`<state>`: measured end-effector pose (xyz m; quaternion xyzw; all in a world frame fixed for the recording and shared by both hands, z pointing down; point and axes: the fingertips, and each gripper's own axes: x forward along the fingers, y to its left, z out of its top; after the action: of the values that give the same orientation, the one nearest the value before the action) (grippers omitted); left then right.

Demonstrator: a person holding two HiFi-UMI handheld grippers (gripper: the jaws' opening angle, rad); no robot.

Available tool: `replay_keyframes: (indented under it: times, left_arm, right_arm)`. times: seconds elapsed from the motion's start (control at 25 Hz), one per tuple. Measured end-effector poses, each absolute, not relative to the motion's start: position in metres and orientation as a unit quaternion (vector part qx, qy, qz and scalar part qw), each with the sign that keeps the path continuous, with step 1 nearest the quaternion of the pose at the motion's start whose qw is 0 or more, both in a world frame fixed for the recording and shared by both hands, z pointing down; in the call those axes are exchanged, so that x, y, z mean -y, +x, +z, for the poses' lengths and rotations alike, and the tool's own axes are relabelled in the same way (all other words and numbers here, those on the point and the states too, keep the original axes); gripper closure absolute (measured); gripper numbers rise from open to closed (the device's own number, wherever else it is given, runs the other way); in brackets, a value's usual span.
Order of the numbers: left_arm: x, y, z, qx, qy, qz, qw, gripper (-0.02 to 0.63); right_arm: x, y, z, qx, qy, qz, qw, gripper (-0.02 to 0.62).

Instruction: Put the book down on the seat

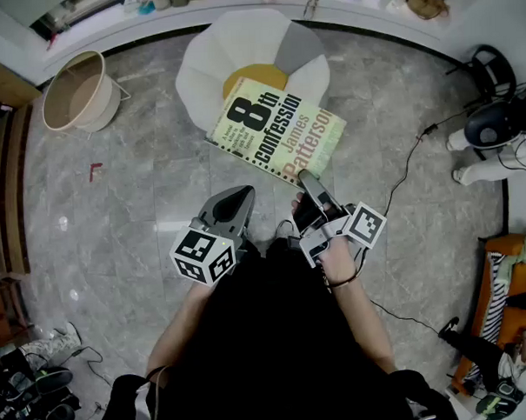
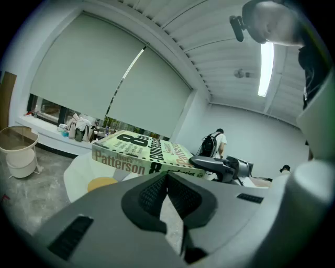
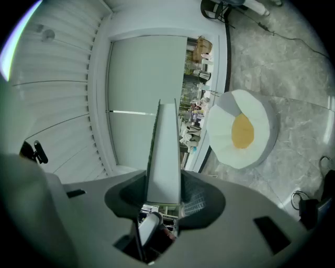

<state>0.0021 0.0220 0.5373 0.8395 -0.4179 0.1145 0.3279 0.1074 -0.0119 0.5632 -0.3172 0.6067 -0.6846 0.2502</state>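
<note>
Home-like rm: marble-look floor (image 1: 132, 210), egg-shaped floor cushion (image 1: 213, 59), basket (image 1: 102, 103), shoe pile (image 1: 32, 402), cluttered window sill (image 1: 107, 29)

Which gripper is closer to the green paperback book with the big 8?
Right. The right gripper clamps the green paperback book at its near edge. The left gripper, shut and empty, sits apart from it, on the person's side of its left corner.

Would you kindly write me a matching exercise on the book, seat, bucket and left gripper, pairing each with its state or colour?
Things:
1 book
2 seat
3 bucket
4 left gripper

States:
A beige, standing on the floor
B fingers shut, nothing between them
C white with a yellow middle
D held by the right gripper

Pairs: 1-D, 2-C, 3-A, 4-B
</note>
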Motion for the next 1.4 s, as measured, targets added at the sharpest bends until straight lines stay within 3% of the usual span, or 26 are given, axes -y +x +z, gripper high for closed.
replay_keyframes:
  times: [1.0,1.4]
  left_arm:
    - [-0.010,0.013,0.543,0.433,0.826,0.108,0.345,0.595]
    - [0.011,0.012,0.555,0.461,0.804,0.116,0.357,0.595]
  right_arm:
    - [0.016,0.110,0.562,-0.615,-0.311,-0.683,0.243,0.417]
    - [0.023,0.113,0.569,-0.636,-0.291,-0.687,0.195,0.417]
